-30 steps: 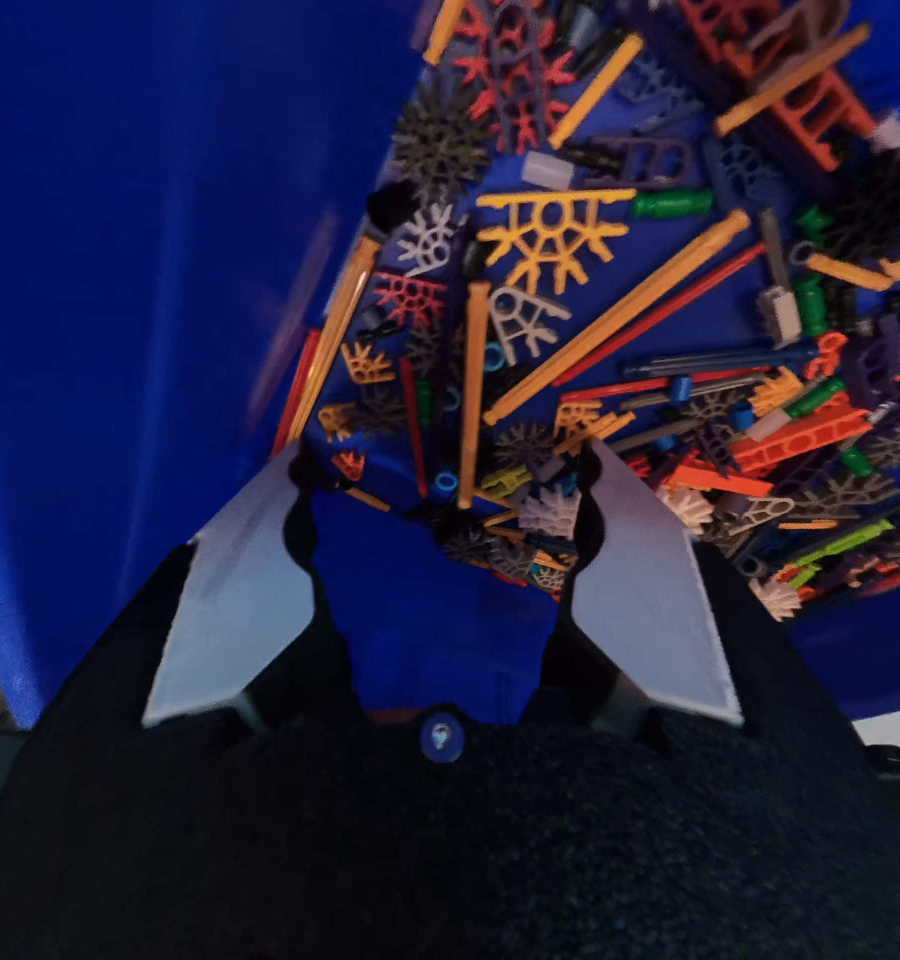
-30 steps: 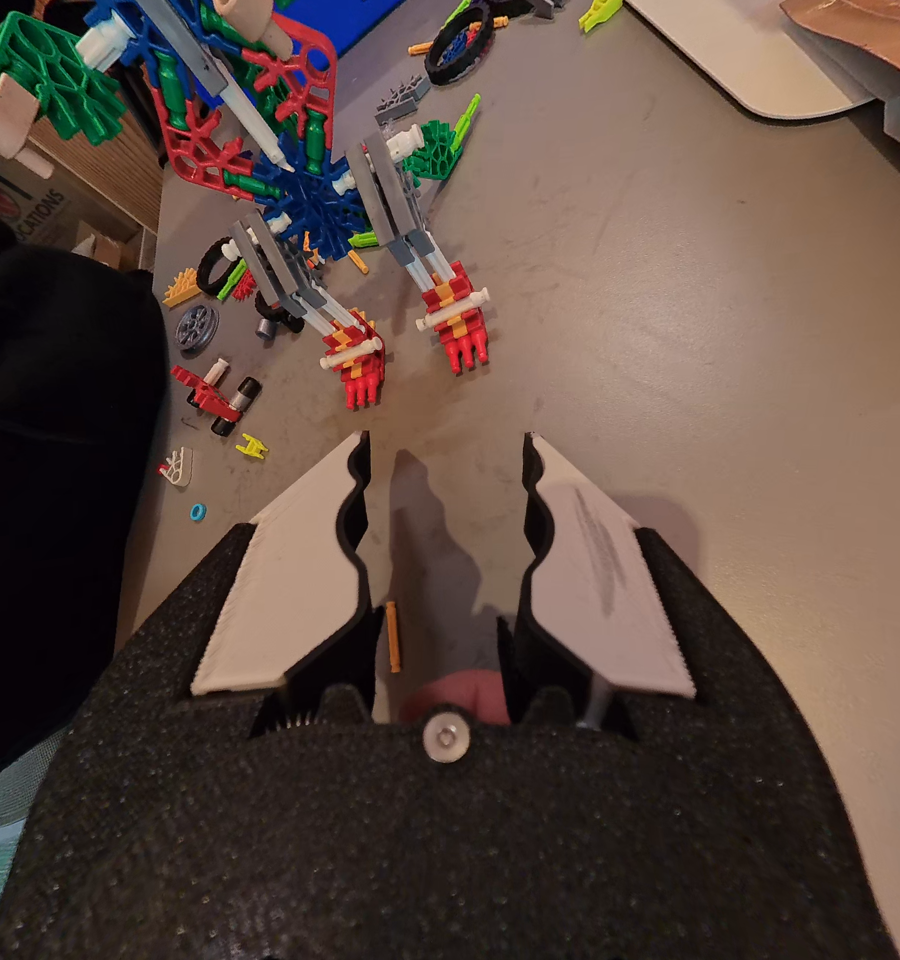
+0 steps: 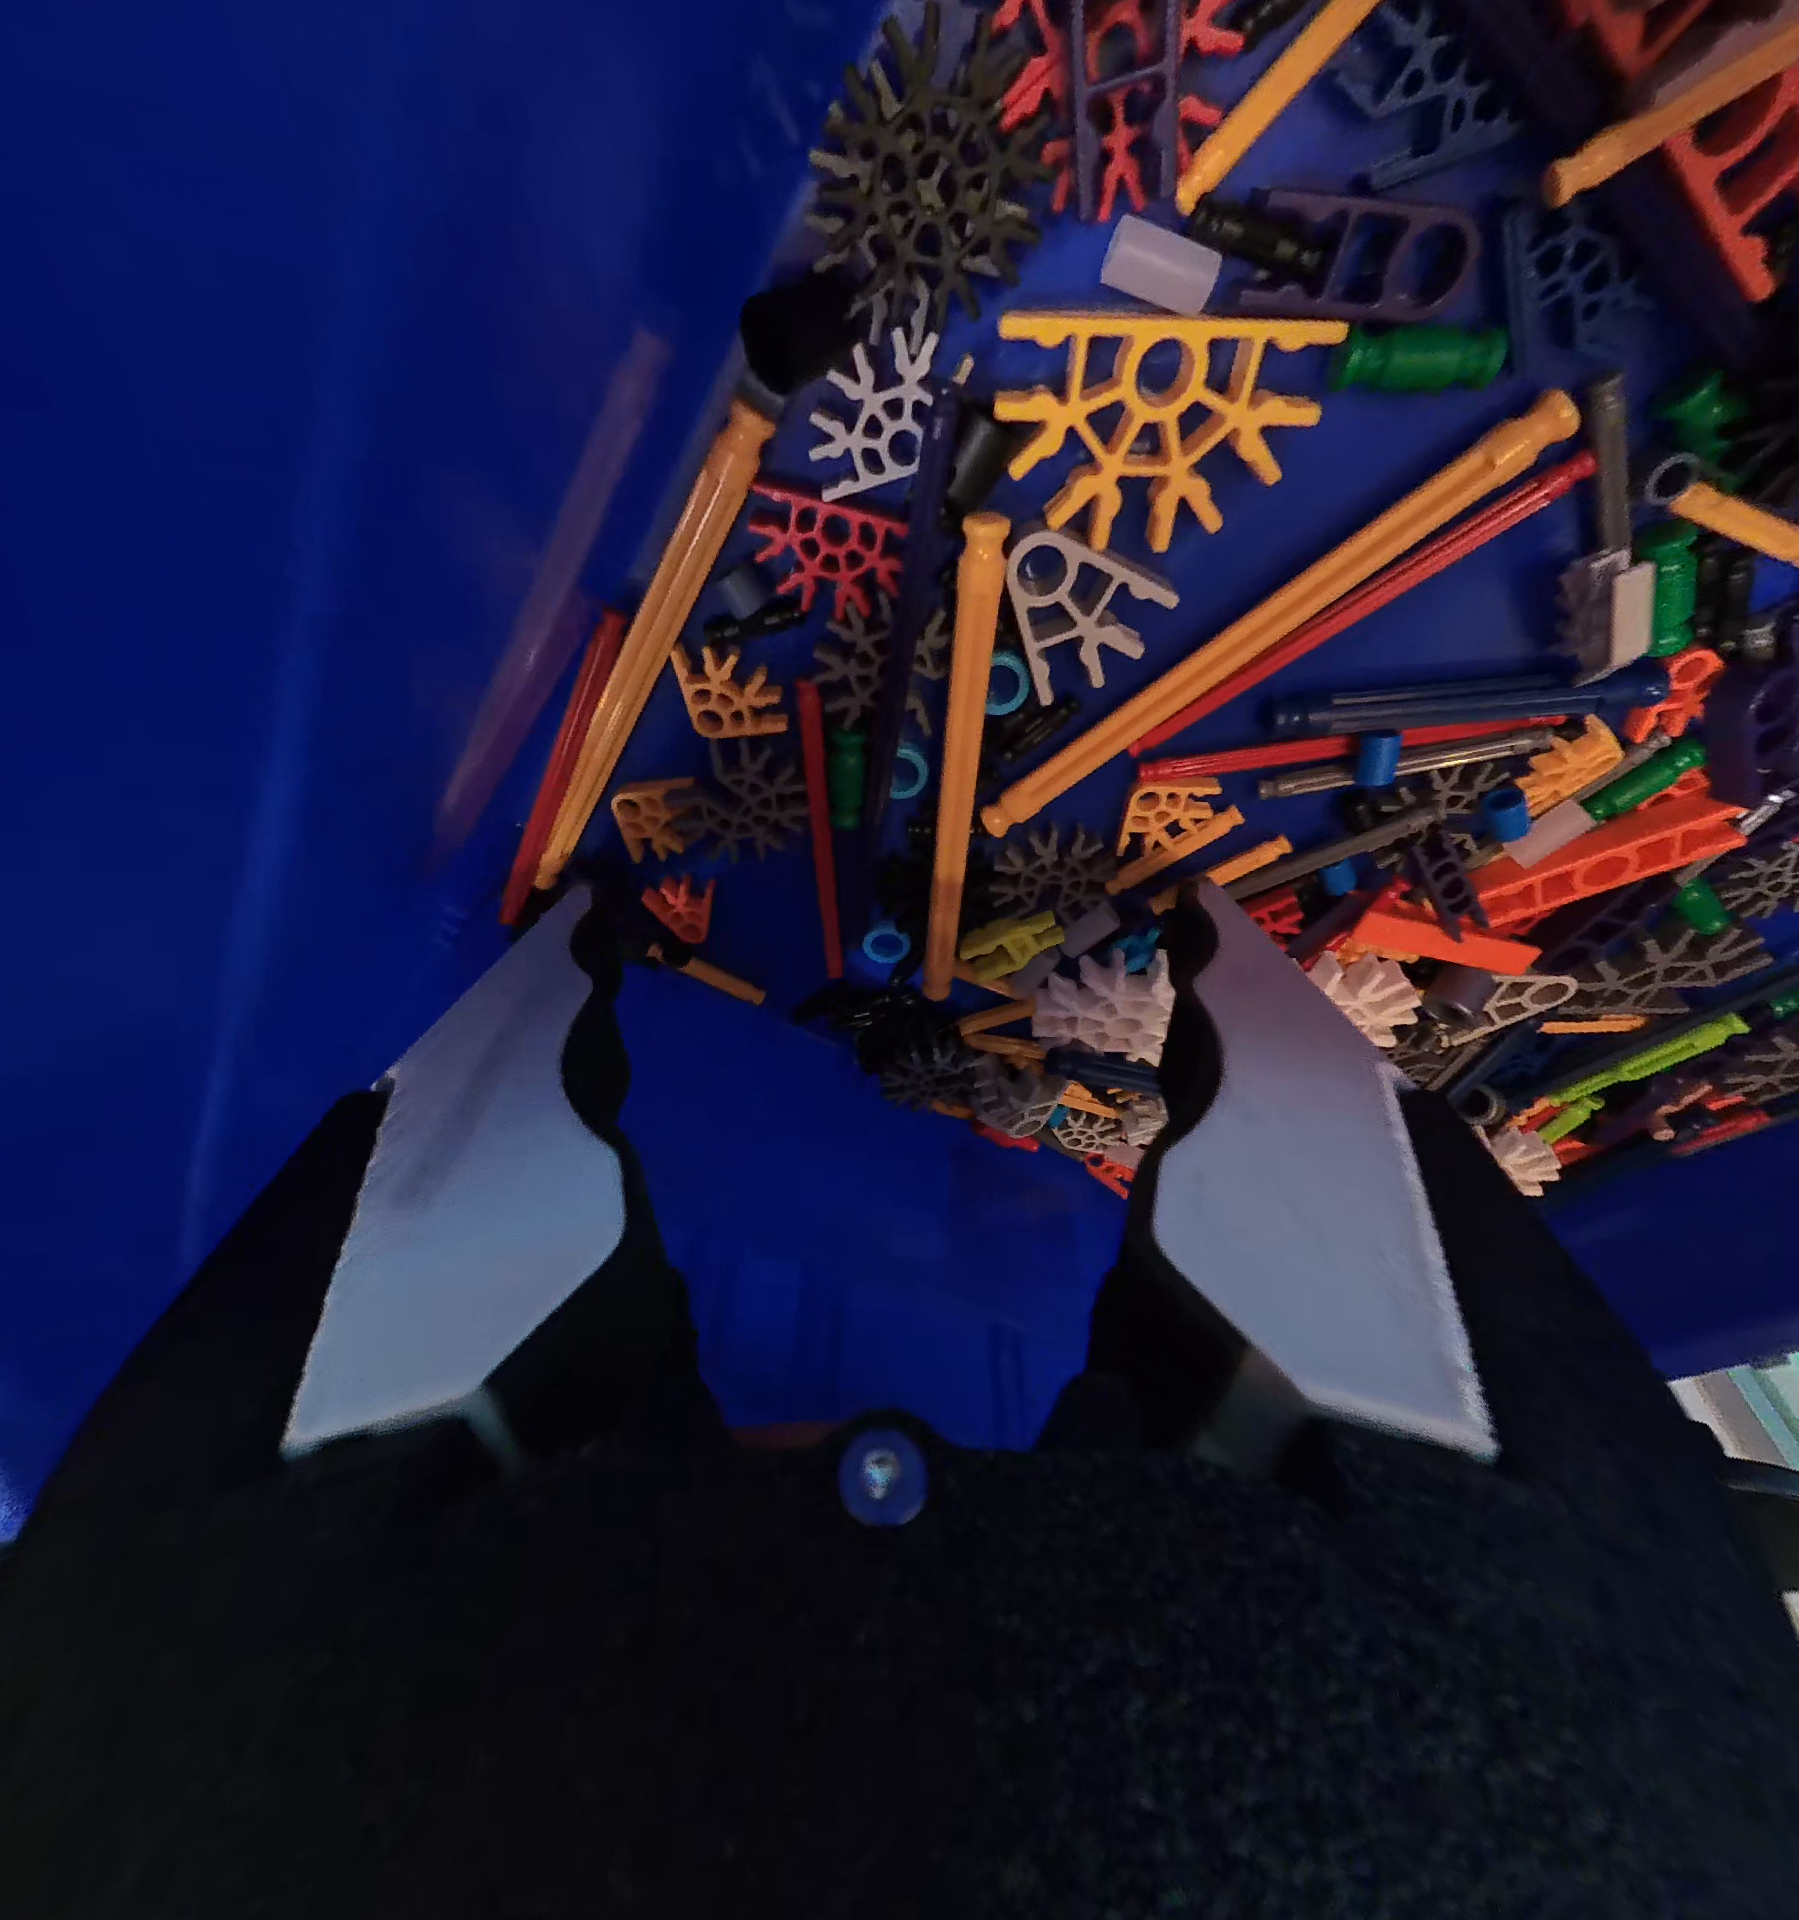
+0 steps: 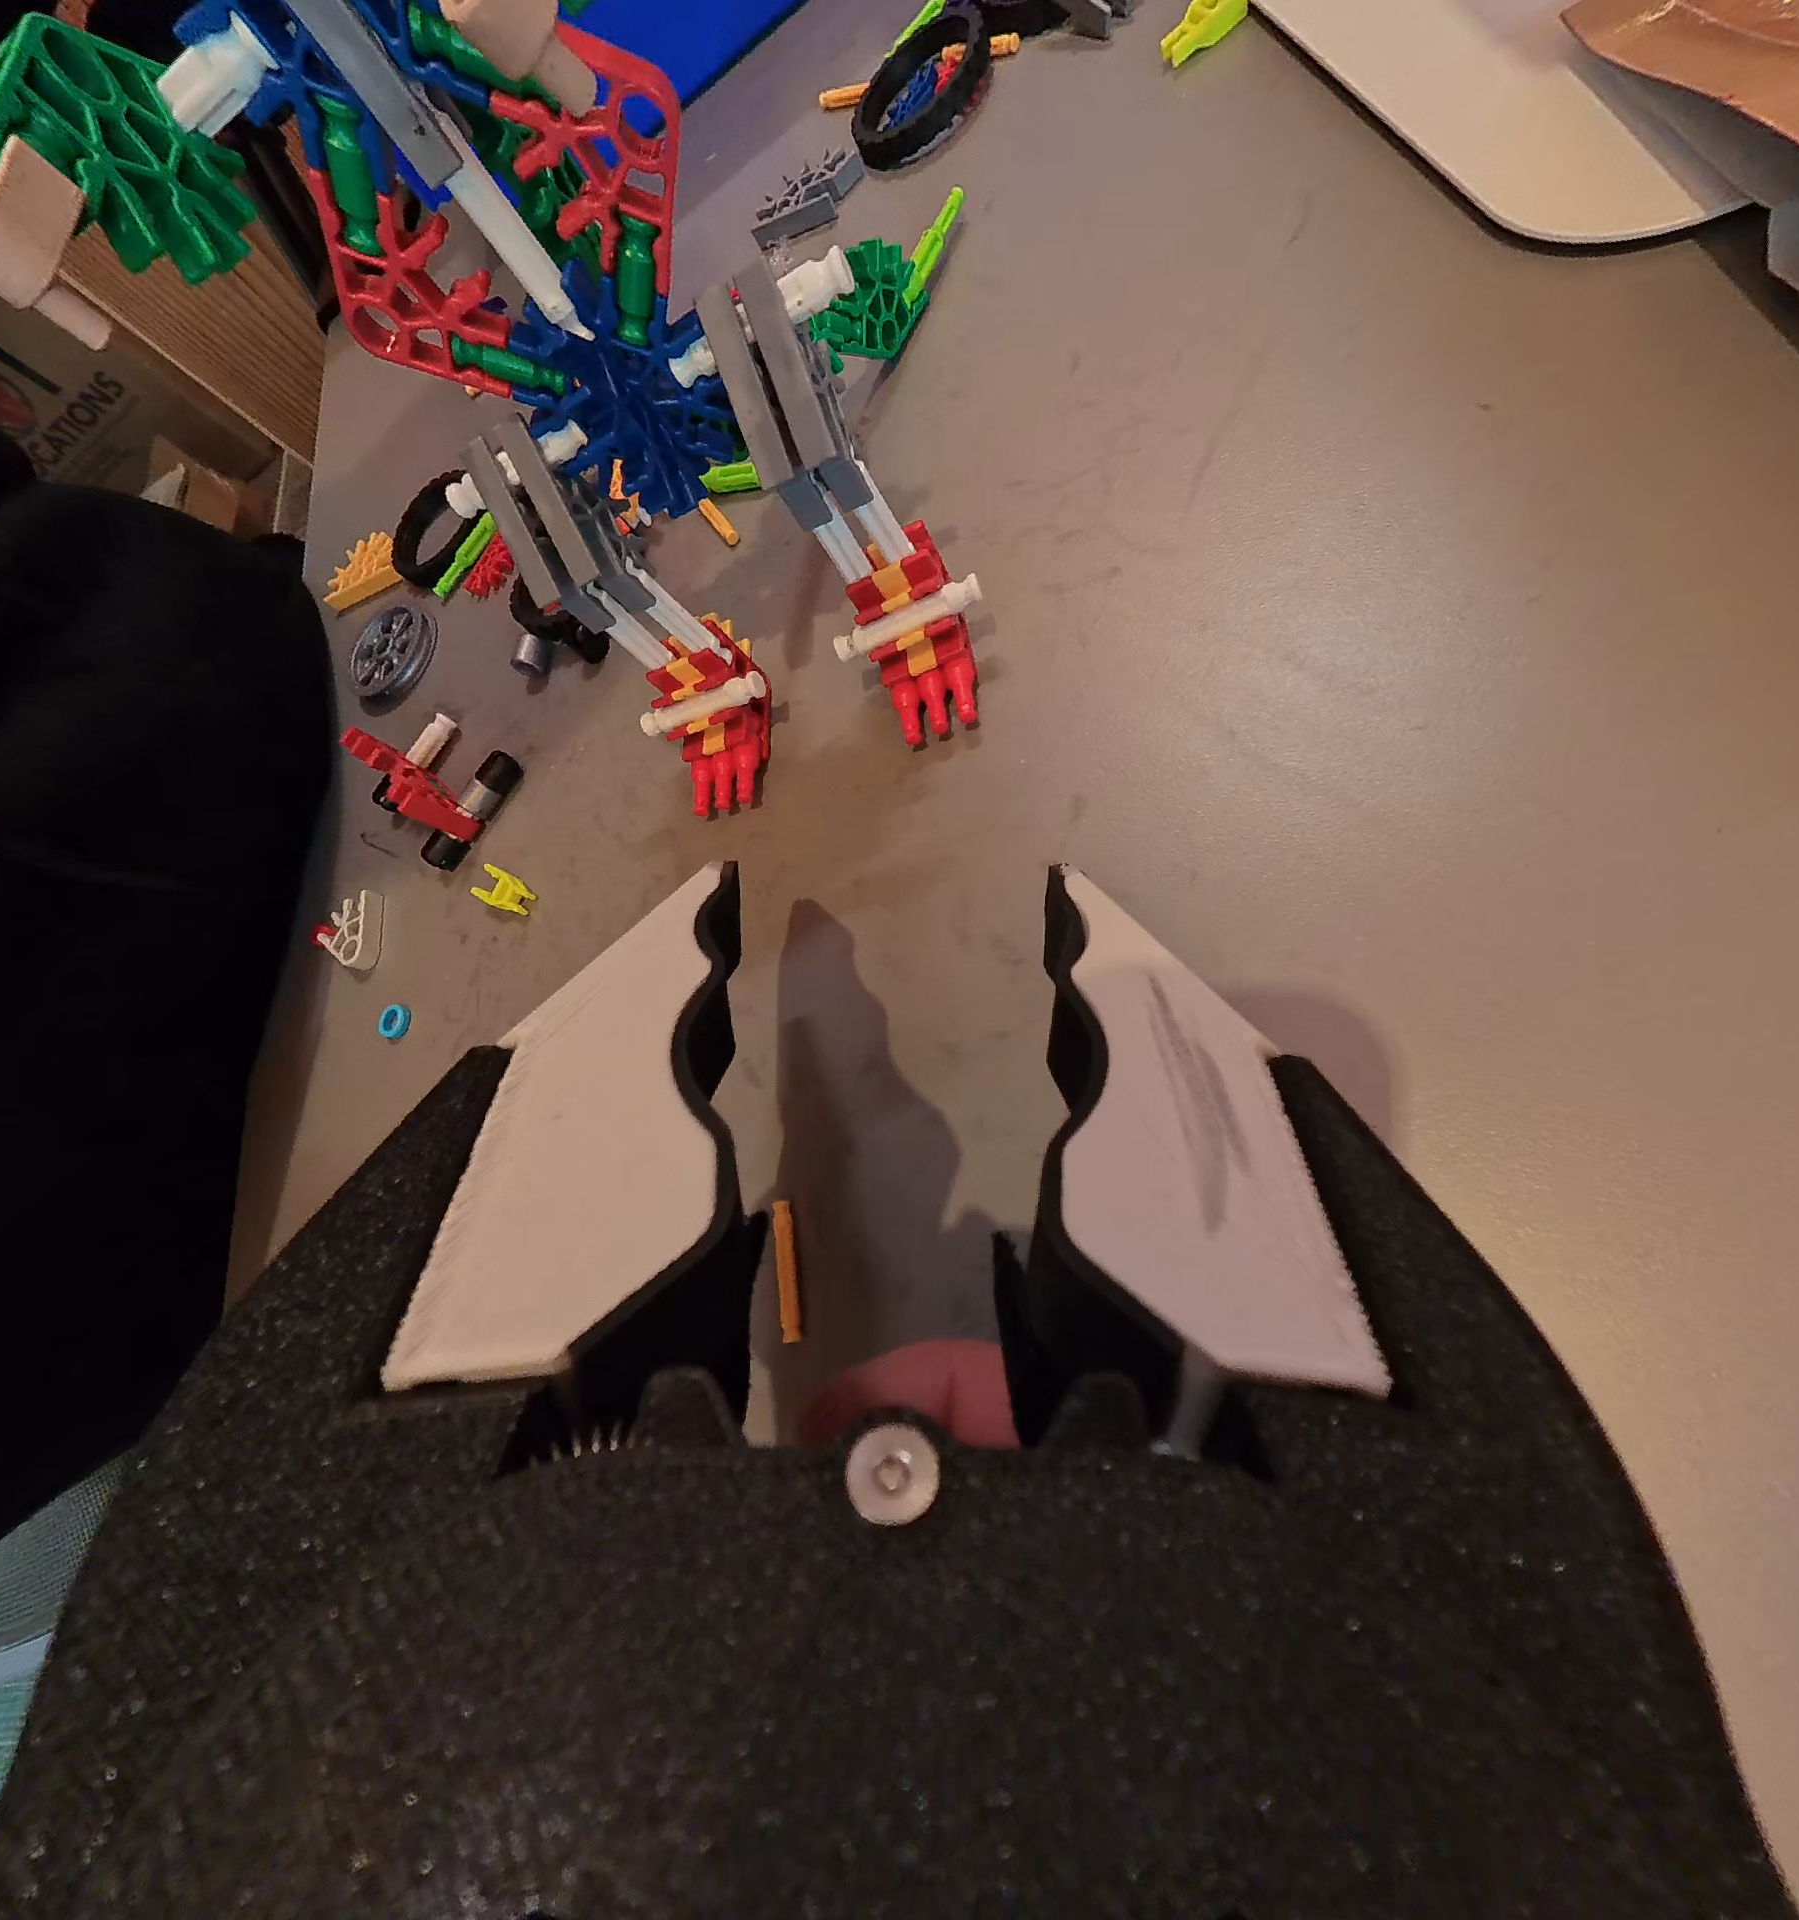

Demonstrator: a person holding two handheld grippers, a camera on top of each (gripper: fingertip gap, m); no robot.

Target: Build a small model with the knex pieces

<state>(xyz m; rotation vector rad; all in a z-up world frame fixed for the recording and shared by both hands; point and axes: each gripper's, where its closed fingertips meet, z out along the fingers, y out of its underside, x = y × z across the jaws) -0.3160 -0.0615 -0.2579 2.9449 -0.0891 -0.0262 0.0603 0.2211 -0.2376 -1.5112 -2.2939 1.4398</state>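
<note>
My left gripper (image 3: 890, 904) is open and empty inside a blue bin (image 3: 303, 520), just above a heap of plastic rods and snowflake connectors. An orange rod (image 3: 962, 748) and a white connector (image 3: 1103, 1008) lie nearest its tips. My right gripper (image 4: 890, 873) is open and empty over a grey table (image 4: 1394, 727). In front of it stands a built model (image 4: 604, 384) of blue, red and green connectors with two grey legs ending in red feet (image 4: 916, 644). A short orange rod (image 4: 788, 1273) lies on the table between the fingers, near their base.
Loose parts lie left of the model: a grey wheel (image 4: 393, 644), a black tyre (image 4: 438, 530), a red piece with black rollers (image 4: 433, 795), a small blue ring (image 4: 393, 1021). Another tyre (image 4: 921, 88) lies at the back. A white board (image 4: 1477, 104) sits at the far right.
My left gripper has moved slightly closer to the heap in the bin. The right gripper has barely moved.
</note>
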